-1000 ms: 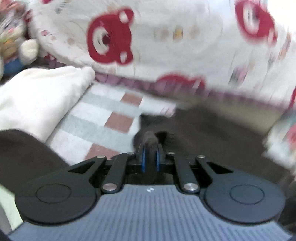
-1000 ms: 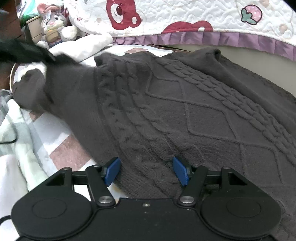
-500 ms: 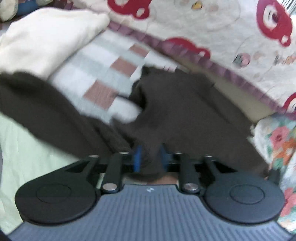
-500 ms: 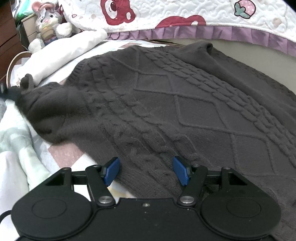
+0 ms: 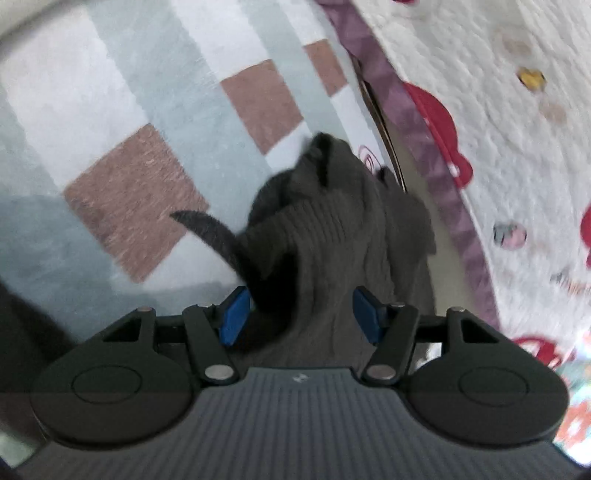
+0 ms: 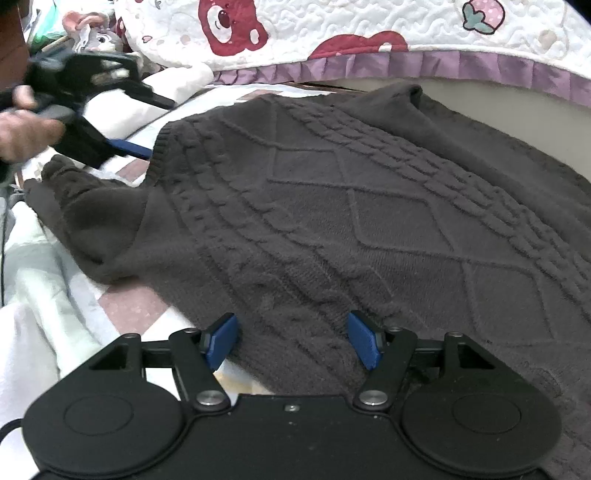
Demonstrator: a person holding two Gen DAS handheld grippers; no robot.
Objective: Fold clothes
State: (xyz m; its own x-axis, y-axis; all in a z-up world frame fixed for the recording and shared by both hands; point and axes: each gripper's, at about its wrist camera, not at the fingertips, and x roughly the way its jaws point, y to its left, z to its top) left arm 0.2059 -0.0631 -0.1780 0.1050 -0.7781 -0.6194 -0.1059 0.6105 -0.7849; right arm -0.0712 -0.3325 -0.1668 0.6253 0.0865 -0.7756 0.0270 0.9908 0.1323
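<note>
A dark grey cable-knit sweater point(image 6: 369, 206) lies spread on the bed, with a sleeve point(image 6: 85, 221) lying out at its left edge. My right gripper point(image 6: 293, 341) is open low over the sweater's near hem, touching nothing. My left gripper point(image 5: 301, 314) is open just above the sweater's edge point(image 5: 332, 229); knit lies between its blue pads but is not clamped. In the right wrist view the left gripper point(image 6: 129, 147) hovers at the sweater's upper left corner, held by a hand.
The bed has a checked blanket point(image 5: 140, 199) of pale green, white and brown squares. A white quilt point(image 6: 369, 22) with red bears and a purple frill lies along the far side. A cream pillow point(image 6: 155, 92) and a plush toy point(image 6: 96, 37) sit at the back left.
My left gripper was shut on the sweater's sleeve, carried it left and down, then opened and let it go. The sleeve now lies on the bed. My right gripper stayed open and nearly still.
</note>
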